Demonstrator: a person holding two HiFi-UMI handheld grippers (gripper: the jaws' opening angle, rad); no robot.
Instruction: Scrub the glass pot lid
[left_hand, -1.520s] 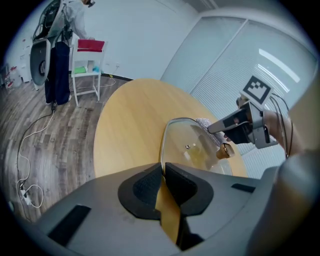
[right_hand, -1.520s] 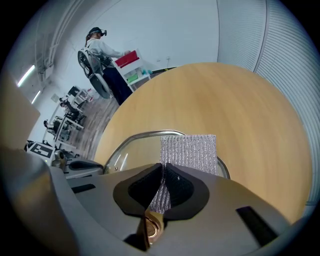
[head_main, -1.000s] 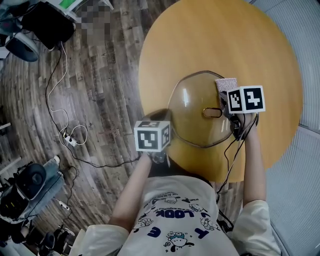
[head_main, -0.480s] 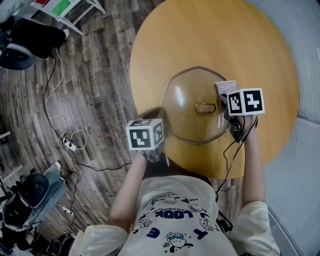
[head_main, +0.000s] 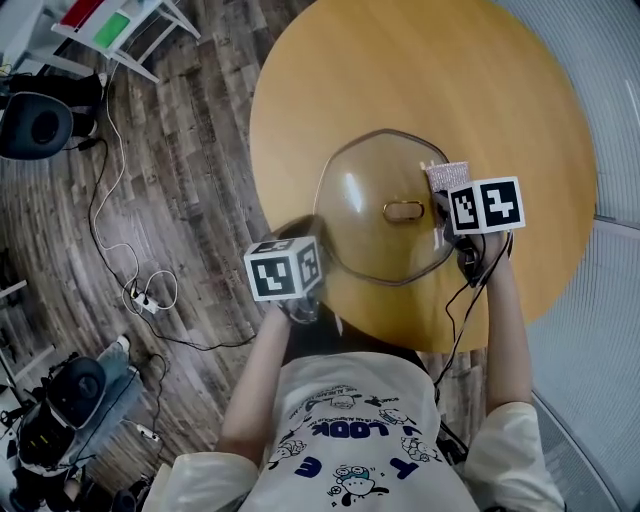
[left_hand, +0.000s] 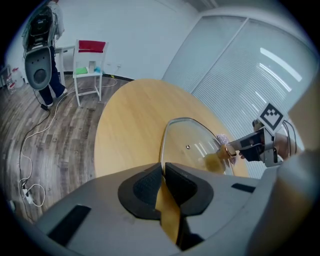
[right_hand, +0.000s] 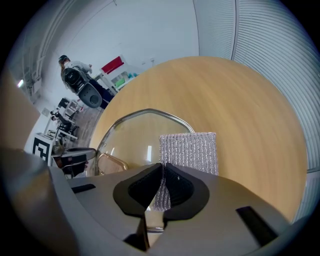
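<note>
glass lid (head_main: 365, 180) tilted in left claw (left_hand: 163, 175), handle (head_main: 403, 211) crosswise.

Hidden in head view under marker cube (head_main: 286, 268) of left gripper (left_hand: 162, 169): near rim of glass pot lid (head_main: 370, 215). Lost between jaws of right gripper (right_hand: 163, 170): lower end of scrub pad (right_hand: 189, 150). Cut by head view's top edge: far side of table (head_main: 300, 90), white chair (head_main: 120, 30)

The left tool (left_hand: 163, 170) has its dark jaws closed on the near rim of the glass lid (left_hand: 192, 145), which stands tilted above the round wooden bench (left_hand: 130, 120). At the lid's far right side, the right tool (left_hand: 235, 148) holds a pale scrub pad (left_hand: 222, 139) against the glass. A white chair (left_hand: 87, 67) stands far left on the plank floor (left_hand: 50, 150).
</note>
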